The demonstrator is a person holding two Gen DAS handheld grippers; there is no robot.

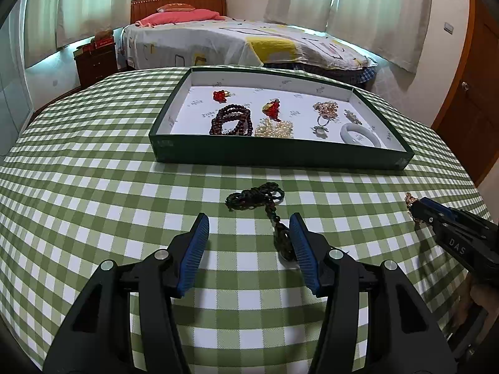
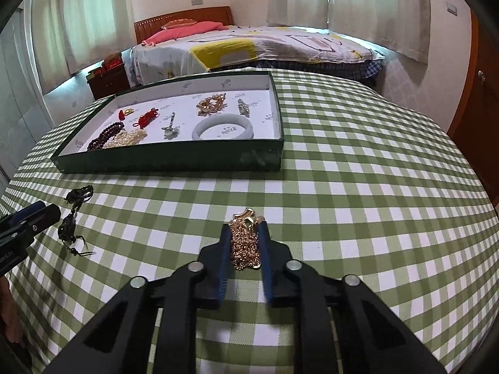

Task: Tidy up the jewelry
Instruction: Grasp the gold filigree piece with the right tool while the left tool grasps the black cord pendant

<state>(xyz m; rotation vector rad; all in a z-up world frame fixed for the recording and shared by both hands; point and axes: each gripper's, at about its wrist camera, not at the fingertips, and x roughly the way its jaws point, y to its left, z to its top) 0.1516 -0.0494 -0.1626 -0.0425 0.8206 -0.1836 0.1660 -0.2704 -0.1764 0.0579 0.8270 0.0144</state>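
A dark green box tray (image 1: pixel 280 155) (image 2: pixel 168 159) with a white lining lies on the checked table and holds several jewelry pieces: dark red beads (image 1: pixel 232 120), pearls (image 1: pixel 274 127), a white bangle (image 1: pixel 361 135) (image 2: pixel 223 131), red ornaments and gold pieces. A dark cord necklace with a pendant (image 1: pixel 255 199) (image 2: pixel 70 227) lies on the cloth in front of the tray. My left gripper (image 1: pixel 249 227) is open, its fingers on either side of the pendant end. My right gripper (image 2: pixel 244 227) is shut on a gold chain necklace (image 2: pixel 244 243), and shows at the right edge of the left wrist view (image 1: pixel 418 208).
The table has a green and white checked cloth (image 2: pixel 358 187). Behind it are a bed (image 1: pixel 249 43), a wooden nightstand (image 1: pixel 96 59), curtains and a wooden door (image 1: pixel 477 93) at right.
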